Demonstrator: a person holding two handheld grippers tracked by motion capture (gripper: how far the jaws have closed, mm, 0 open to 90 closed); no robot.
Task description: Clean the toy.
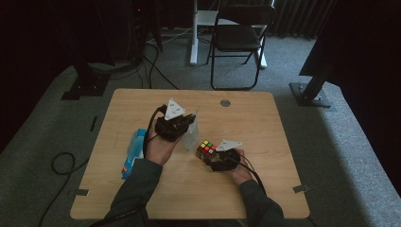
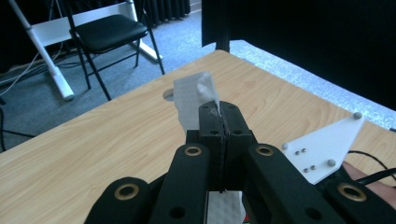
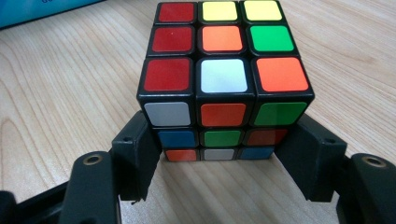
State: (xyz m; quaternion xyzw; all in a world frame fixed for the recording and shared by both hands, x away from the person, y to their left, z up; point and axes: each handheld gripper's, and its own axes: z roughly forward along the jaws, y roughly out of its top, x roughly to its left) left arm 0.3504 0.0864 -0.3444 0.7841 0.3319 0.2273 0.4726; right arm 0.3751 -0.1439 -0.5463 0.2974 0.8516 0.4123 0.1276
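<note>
Jaws on the left gripper (image 2: 219, 116) are clenching a white tissue (image 2: 192, 100), its free end standing up past the tips in the left gripper view, while in the high view that gripper (image 1: 187, 124) is hovering near the middle of the tabletop (image 1: 265, 137) with the sheet hanging down beneath it. At the left edge of the tabletop a blue tissue pack (image 1: 134, 150) is lying flat, well clear of the work. Moving rightward, the puzzle cube (image 1: 206, 150) is sitting on the wood a little toward the near edge, just right of the hanging tissue. Around its lower layer the jaws of the right gripper (image 3: 219, 156) are standing on either side, pads (image 3: 135, 154) seemingly at the cube's side faces; whether they are already pressing I cannot tell from the right gripper view. The step in hand is probably steadying the cube so the tissue can wipe it. Doing it well means seating both pads squarely on opposite faces, low and level, so the cube is not twisting or skating on the smooth wood, then bringing the tissue across the top face lightly, with the pinch kept firm so the thin sheet is not slipping out.
</note>
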